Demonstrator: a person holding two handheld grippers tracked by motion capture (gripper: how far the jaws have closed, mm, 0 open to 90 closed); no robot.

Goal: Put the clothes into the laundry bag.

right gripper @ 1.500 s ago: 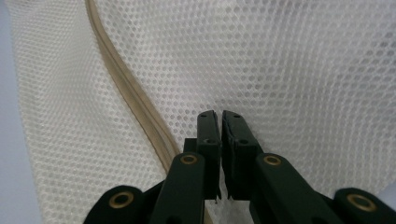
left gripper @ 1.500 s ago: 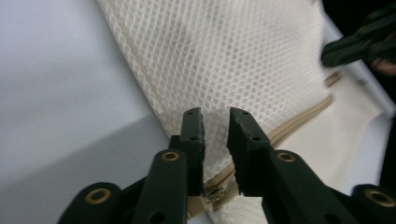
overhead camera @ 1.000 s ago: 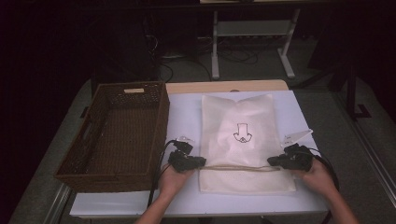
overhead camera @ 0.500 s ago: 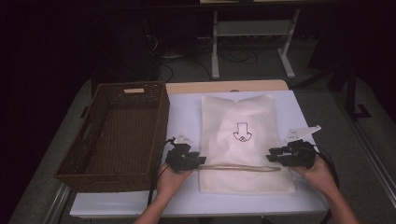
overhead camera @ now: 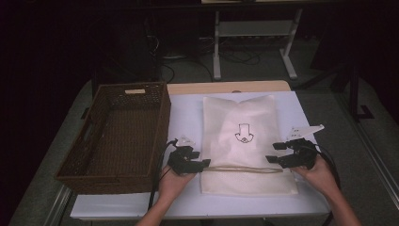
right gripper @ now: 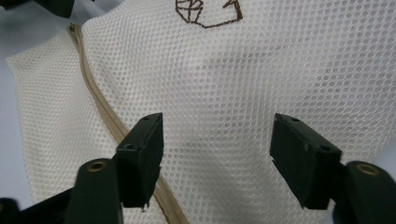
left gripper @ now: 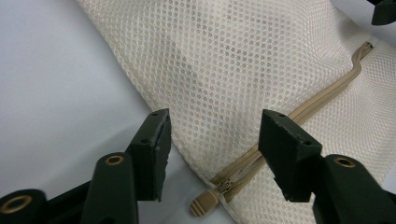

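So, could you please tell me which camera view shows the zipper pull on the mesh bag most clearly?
The left gripper view: the tan zipper pull lies close up, just off the mesh bag, between the open fingers. The right gripper view shows the zipper but no pull. In the high view the zipper is a thin line, the pull too small to tell.

Basket [overhead camera: 117, 132] walls off left side
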